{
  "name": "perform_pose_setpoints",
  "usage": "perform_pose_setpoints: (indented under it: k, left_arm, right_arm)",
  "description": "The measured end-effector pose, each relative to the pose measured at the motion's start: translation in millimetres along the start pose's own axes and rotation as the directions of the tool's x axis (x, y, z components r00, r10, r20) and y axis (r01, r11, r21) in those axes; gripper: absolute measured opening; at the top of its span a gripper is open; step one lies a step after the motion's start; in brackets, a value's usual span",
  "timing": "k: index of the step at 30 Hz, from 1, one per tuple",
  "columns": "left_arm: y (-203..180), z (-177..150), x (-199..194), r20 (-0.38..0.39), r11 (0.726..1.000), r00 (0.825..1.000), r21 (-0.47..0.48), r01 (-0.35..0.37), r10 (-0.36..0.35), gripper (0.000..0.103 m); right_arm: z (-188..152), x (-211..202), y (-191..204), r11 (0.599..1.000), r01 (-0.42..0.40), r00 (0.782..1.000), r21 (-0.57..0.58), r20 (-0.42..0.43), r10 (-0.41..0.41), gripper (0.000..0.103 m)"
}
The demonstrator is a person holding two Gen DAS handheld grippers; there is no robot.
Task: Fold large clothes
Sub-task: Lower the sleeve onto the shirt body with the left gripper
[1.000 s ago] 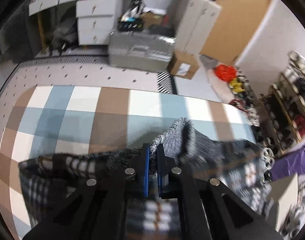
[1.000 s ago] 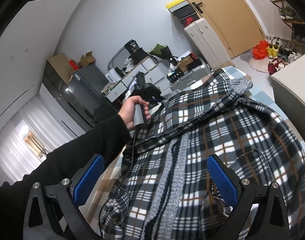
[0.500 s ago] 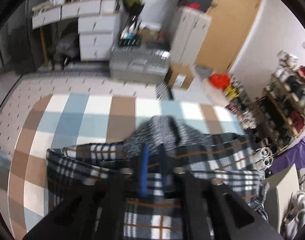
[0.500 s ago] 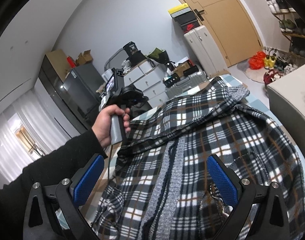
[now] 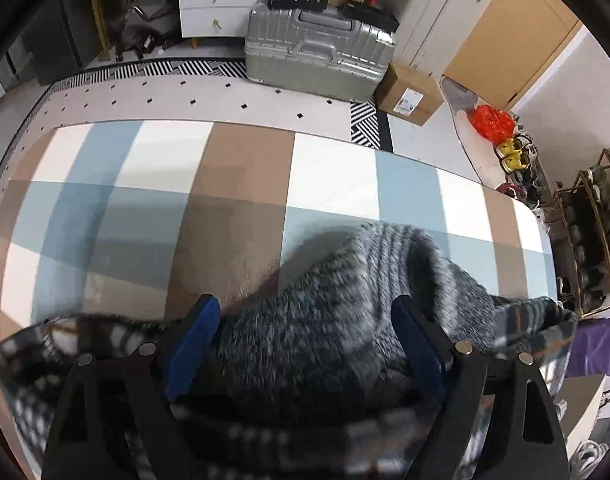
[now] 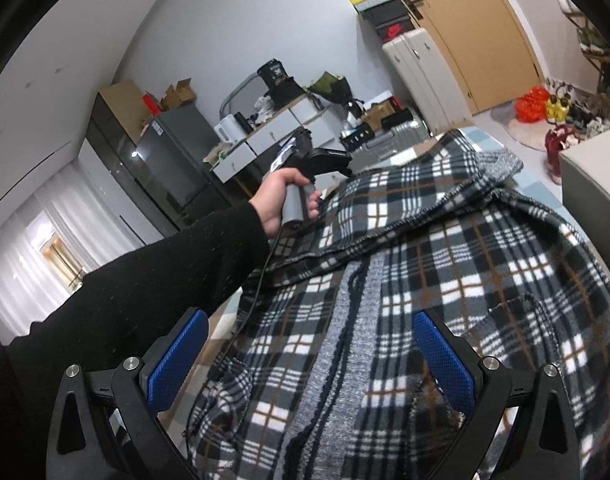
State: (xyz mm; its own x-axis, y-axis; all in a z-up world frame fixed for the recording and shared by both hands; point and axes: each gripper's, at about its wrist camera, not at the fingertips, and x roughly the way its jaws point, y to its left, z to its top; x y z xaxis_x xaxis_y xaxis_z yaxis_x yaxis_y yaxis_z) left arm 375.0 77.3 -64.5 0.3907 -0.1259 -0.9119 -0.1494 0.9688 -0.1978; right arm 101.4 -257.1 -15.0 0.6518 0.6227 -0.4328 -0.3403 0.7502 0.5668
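Left claw just opened, knit collar released, plaid garment flat

Silver suitcase, cardboard box, white drawers, perhaps a kettle.

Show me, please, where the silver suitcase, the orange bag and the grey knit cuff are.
silver suitcase [image 5: 319, 50], left wrist view, on its ribbed side.
orange bag [image 5: 492, 122], left wrist view, on its middle.
grey knit cuff [image 5: 345, 300], left wrist view, on the ribbed knit.

L gripper points steeply down, jaws just opened wide; L hand grips its handle, black sleeve extended; R gripper jaws wide apart.
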Motion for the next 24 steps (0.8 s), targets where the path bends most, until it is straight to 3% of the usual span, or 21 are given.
perform_pose_setpoints:
  k: [2, 3, 4, 6, 7, 9, 12, 15, 19, 21, 24]
  left_arm:
    - [5.1, -3.4, -6.1, 0.02, 1.0, 1.0, -0.013, 0.023, -0.023, 0.056]
    - [8.9, -3.9, -6.1, 0.02, 0.999, 0.999, -0.015, 0.031, -0.031, 0.024]
    - [10.2, -5.9, -8.0, 0.019, 1.0, 1.0, -0.009, 0.022, -0.022, 0.02]
    - [20.2, -11.2, -16.2, 0.021, 0.994, 0.995, -0.048, 0.097, -0.096, 0.006]
    - [28.4, -15.1, -21.1, 0.019, 0.986, 0.991, -0.095, 0.134, -0.133, 0.005]
    - [29.2, -24.0, -35.0, 0.057, 0.985, 0.989, -0.097, 0.141, -0.135, 0.005]
    - [12.1, -45.4, -69.9, 0.156, 0.989, 0.977, 0.023, 0.145, -0.147, 0.005]
    - [6.6, -67.5, -96.3, 0.194, 0.979, 0.962, 0.098, 0.177, -0.193, 0.005]
    - [10.4, -88.4, -107.2, 0.182, 0.968, 0.957, 0.15, 0.202, -0.228, 0.005]
    - [22.8, -86.8, -105.9, 0.176, 0.964, 0.951, 0.118, 0.237, -0.256, 0.005]
    - [32.0, -76.2, -102.7, 0.176, 0.959, 0.945, 0.116, 0.258, -0.275, 0.005]
  right_arm:
    - [0.4, 0.4, -5.9, 1.0, 0.003, 1.0, 0.015, -0.005, -0.003, 0.103]
    - [0.2, -0.1, -7.5, 1.0, 0.001, 1.0, 0.023, -0.005, -0.001, 0.103]
    - [0.5, -0.6, -10.0, 0.999, -0.005, 1.0, 0.035, -0.004, 0.005, 0.103]
    - [1.0, -1.8, -11.7, 0.999, -0.012, 1.0, 0.051, -0.003, 0.012, 0.103]
    - [1.1, -2.3, -11.5, 0.998, -0.013, 1.0, 0.055, -0.002, 0.014, 0.103]
    - [1.1, -3.8, -9.3, 0.998, -0.017, 1.0, 0.055, 0.001, 0.017, 0.103]
    - [1.0, -7.0, -0.9, 1.0, -0.004, 1.0, 0.017, 0.019, 0.004, 0.103]
    - [0.0, -7.8, 7.6, 0.999, 0.021, 0.999, -0.033, 0.033, -0.02, 0.103]
    - [0.4, -7.5, 10.7, 0.994, 0.082, 0.995, -0.072, 0.062, -0.078, 0.103]
    - [7.8, -7.3, 12.2, 0.98, 0.168, 0.983, -0.109, 0.09, -0.158, 0.103]
    - [41.4, -5.8, 18.8, 0.957, 0.235, 0.969, -0.168, 0.123, -0.216, 0.103]
